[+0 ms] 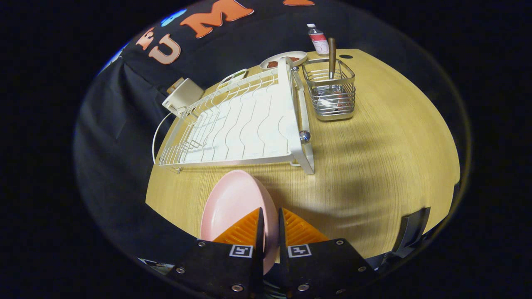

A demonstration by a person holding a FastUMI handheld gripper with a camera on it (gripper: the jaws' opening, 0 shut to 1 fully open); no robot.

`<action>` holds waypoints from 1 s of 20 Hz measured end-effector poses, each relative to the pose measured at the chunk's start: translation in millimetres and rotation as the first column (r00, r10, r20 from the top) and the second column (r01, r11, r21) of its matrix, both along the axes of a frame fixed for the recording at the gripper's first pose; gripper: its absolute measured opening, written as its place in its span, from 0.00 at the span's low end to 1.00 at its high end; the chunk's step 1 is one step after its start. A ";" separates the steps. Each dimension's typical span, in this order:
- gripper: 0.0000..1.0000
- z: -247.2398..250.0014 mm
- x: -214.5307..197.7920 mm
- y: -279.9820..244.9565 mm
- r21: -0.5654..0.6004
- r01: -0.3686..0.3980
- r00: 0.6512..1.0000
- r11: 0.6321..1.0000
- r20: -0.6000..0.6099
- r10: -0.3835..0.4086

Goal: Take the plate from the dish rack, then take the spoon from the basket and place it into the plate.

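Plate [232,203], pale pink, sat upright on edge between the fingers of our claw [270,232], and we saw both fingers pressed against its rim, the gap between them narrow and taken up by that rim. Most of the plate rose ahead of the fingers and leaned to their left, its hollow face turned that way. We held it above the wooden counter [374,166], clear of the dish rack [237,124].

Just beyond the plate we saw the white dish rack lying on the counter, its wire slots bare, with a round metal knob at the near corner on the right. Further beyond the fingers and a little to the right stood the wire basket [332,93], close beside the rack's far right corner. The spoon [331,62] stood in it, wooden handle up and the bowl down inside the wires.

Past the basket we made out a small bottle [318,39] with a white cap. Behind the rack's far edge lay a shallow dish [284,59] with something dark in it, and a white box [183,96] sat at the rack's far left corner.
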State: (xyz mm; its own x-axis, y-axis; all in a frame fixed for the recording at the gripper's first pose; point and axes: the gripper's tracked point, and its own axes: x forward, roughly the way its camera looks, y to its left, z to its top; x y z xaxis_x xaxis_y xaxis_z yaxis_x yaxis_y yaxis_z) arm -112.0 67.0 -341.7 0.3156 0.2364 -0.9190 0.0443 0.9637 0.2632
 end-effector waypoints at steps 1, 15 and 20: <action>0.21 -8.7 2.4 -14.2 -0.070 -0.010 1.000 0.997 0.011 0.011; 0.60 53.0 65.0 -48.1 -0.191 0.016 0.961 0.981 0.275 0.038; 0.72 95.4 121.0 -74.4 -0.255 0.081 0.901 0.964 0.431 0.038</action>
